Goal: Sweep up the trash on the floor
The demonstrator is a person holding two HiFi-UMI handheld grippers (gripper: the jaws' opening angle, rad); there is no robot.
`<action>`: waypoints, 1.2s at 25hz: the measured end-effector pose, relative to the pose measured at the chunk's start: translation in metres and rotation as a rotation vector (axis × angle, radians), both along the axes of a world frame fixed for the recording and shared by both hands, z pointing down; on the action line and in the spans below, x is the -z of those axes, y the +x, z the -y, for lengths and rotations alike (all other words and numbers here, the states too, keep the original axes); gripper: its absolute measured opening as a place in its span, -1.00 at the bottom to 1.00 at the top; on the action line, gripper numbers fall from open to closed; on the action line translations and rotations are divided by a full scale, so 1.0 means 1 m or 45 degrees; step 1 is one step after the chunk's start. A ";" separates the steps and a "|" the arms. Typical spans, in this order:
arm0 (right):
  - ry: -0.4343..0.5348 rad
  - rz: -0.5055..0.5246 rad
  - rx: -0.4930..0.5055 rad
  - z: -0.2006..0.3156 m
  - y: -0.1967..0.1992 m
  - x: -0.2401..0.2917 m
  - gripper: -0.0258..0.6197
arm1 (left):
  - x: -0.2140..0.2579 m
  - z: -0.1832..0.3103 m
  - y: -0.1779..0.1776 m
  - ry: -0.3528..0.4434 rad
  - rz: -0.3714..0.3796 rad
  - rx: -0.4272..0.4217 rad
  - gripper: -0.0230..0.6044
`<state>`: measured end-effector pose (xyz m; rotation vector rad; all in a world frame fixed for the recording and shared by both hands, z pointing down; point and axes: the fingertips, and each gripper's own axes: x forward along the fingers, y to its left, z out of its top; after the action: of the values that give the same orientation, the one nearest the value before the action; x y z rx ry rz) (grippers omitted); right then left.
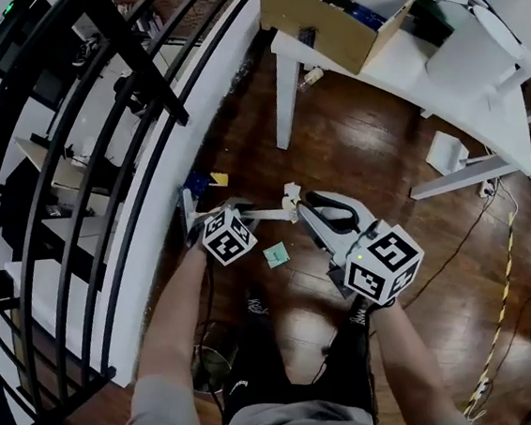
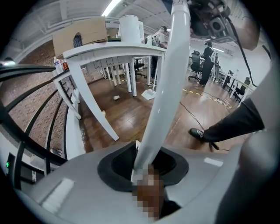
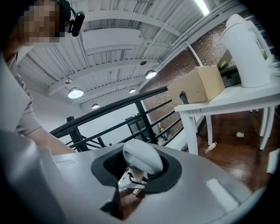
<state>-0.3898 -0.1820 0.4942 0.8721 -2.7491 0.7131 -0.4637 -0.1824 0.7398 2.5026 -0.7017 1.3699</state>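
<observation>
Box (image 1: 325, 12): open cardboard, far on the white bench (image 1: 391, 60); dark and blue items inside, not identifiable.
Trash: teal scrap (image 1: 276, 254) on the floor between the grippers; yellow scrap (image 1: 218, 178) by the railing (image 1: 136, 55); head view only.
Left gripper (image 2: 141, 162): fingers clamped on a white pole (image 2: 168, 87).
Right gripper (image 3: 134, 170): fingers narrow, gripping a rounded white handle (image 3: 142, 158).
Jug (image 3: 243, 48): on the bench beside the box, plain in the right gripper view.

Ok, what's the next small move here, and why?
Probably sweep toward the green scrap: the left tool and right tool both grip the white broom handle, and that scrap lies on the floor between them.
</observation>
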 end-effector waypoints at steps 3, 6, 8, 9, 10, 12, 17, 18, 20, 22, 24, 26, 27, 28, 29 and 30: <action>-0.033 -0.022 -0.018 -0.001 -0.030 -0.018 -0.66 | -0.018 -0.003 -0.028 -0.026 -0.009 -0.007 -0.64; -0.035 -0.040 -0.056 0.003 -0.042 -0.019 -0.66 | -0.022 -0.002 -0.033 -0.034 -0.076 0.003 -0.64; -0.039 -0.080 -0.065 0.002 -0.043 -0.019 -0.66 | -0.023 -0.007 -0.027 -0.058 -0.100 -0.002 -0.64; -0.048 -0.098 -0.072 -0.001 -0.040 -0.020 -0.66 | -0.024 -0.011 -0.023 -0.071 -0.108 -0.010 -0.64; -0.059 -0.110 -0.080 -0.003 -0.035 -0.020 -0.66 | -0.024 -0.015 -0.018 -0.080 -0.114 -0.022 -0.64; -0.076 -0.131 -0.093 -0.010 -0.022 -0.021 -0.66 | -0.024 -0.023 -0.006 -0.090 -0.121 -0.044 -0.64; -0.086 -0.158 -0.134 -0.028 0.024 -0.020 -0.66 | -0.024 -0.048 0.046 -0.112 -0.171 -0.061 -0.64; -0.086 -0.164 -0.143 -0.031 0.037 -0.018 -0.66 | -0.023 -0.053 0.060 -0.119 -0.184 -0.066 -0.64; -0.088 -0.176 -0.168 -0.039 0.066 -0.015 -0.66 | -0.020 -0.064 0.091 -0.133 -0.208 -0.080 -0.64; -0.089 -0.189 -0.202 -0.047 0.101 -0.010 -0.66 | -0.015 -0.075 0.128 -0.143 -0.237 -0.097 -0.64; -0.083 -0.202 -0.237 -0.056 0.137 -0.002 -0.66 | -0.008 -0.086 0.168 -0.150 -0.271 -0.114 -0.64; -0.072 -0.218 -0.275 -0.065 0.173 0.005 -0.66 | -0.001 -0.097 0.209 -0.156 -0.306 -0.142 -0.64; -0.068 -0.226 -0.295 -0.069 0.191 0.009 -0.66 | 0.002 -0.103 0.229 -0.158 -0.321 -0.159 -0.64; -0.066 -0.231 -0.314 -0.074 0.208 0.012 -0.66 | 0.004 -0.108 0.248 -0.160 -0.333 -0.175 -0.65; -0.064 -0.234 -0.331 -0.078 0.224 0.015 -0.66 | 0.007 -0.114 0.266 -0.163 -0.342 -0.190 -0.65; -0.062 -0.232 -0.347 -0.082 0.239 0.018 -0.66 | 0.009 -0.119 0.282 -0.165 -0.346 -0.205 -0.65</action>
<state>-0.1511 -0.1004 0.4767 1.2502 -2.4707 0.7017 -0.1821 -0.0637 0.7306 2.6154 -0.3520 1.0521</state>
